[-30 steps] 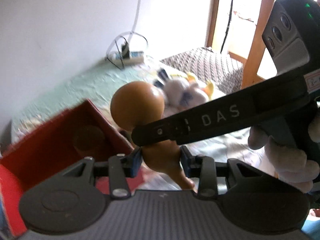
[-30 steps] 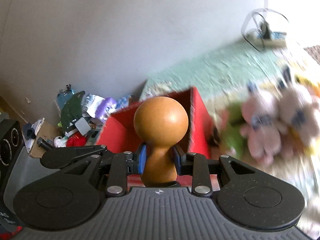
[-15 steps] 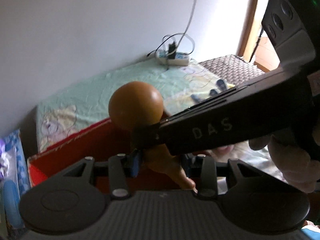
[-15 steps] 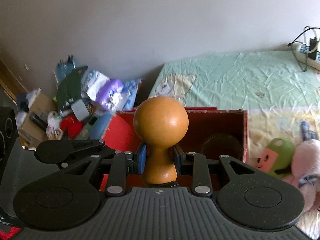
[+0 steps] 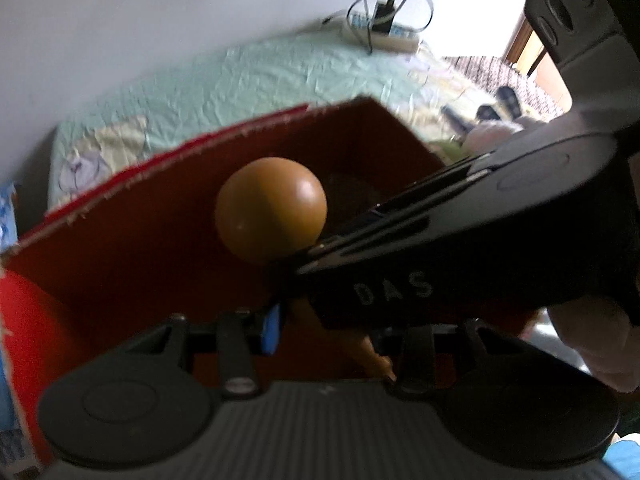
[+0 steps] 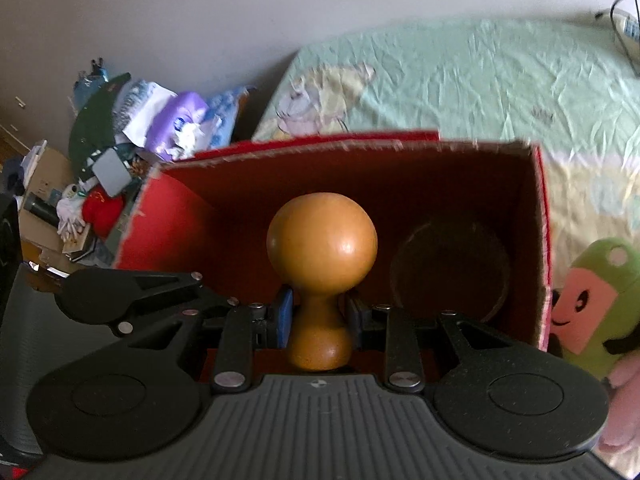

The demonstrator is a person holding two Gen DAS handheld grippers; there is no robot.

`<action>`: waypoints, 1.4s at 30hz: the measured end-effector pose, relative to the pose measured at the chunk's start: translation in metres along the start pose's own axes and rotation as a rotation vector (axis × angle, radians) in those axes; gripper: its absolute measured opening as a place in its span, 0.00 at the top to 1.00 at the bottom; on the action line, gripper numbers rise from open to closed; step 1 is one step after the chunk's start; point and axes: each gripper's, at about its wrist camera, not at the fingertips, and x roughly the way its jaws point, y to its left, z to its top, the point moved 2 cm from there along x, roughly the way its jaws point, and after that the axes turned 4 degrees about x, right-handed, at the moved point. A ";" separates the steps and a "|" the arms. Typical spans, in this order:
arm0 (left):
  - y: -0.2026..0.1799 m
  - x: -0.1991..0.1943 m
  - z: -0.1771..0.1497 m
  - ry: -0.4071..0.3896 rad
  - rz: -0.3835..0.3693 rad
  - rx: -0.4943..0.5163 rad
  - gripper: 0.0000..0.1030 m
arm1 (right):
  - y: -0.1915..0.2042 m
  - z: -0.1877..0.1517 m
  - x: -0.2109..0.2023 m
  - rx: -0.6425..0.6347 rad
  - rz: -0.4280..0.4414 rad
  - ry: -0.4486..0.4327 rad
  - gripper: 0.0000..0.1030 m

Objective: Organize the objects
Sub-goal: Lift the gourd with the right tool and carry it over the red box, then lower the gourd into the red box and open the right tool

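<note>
Wooden gourd [image 6: 322, 268] now over the red box [image 6: 540, 240], right claw [image 6: 320, 320] clenched on it, left claw [image 5: 320, 330] opening.

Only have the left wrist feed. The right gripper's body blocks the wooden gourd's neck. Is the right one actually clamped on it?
Observer: Yes. In the right wrist view, the right gripper has both pads pressed on the narrow waist of the wooden gourd.
Operator: Which end is up?
Observer: The big round bulb points away from the gripper, toward the open red box. The smaller bulb sits below the pads.
Operator: Anything crowding the box on its left?
Observer: A pile of bags and packaging lies just beyond the box's left wall.
</note>
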 end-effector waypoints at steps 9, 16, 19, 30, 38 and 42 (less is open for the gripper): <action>0.005 0.021 0.001 0.102 -0.004 -0.016 0.45 | -0.003 -0.005 0.016 -0.028 -0.060 0.079 0.71; 0.001 0.022 0.001 0.127 0.005 0.022 0.34 | -0.004 -0.009 0.022 -0.031 -0.095 0.159 0.71; 0.001 0.016 -0.004 0.120 0.022 0.042 0.31 | -0.006 -0.010 0.022 -0.026 -0.102 0.163 0.71; 0.019 0.001 -0.020 0.115 0.150 -0.010 0.35 | -0.006 -0.012 0.017 -0.004 -0.153 0.168 0.71; 0.040 0.000 -0.024 0.125 0.340 -0.058 0.35 | -0.012 -0.009 -0.012 0.029 -0.083 0.053 0.73; 0.051 0.001 -0.024 0.132 0.386 -0.096 0.35 | -0.004 -0.007 -0.013 0.048 -0.020 0.057 0.77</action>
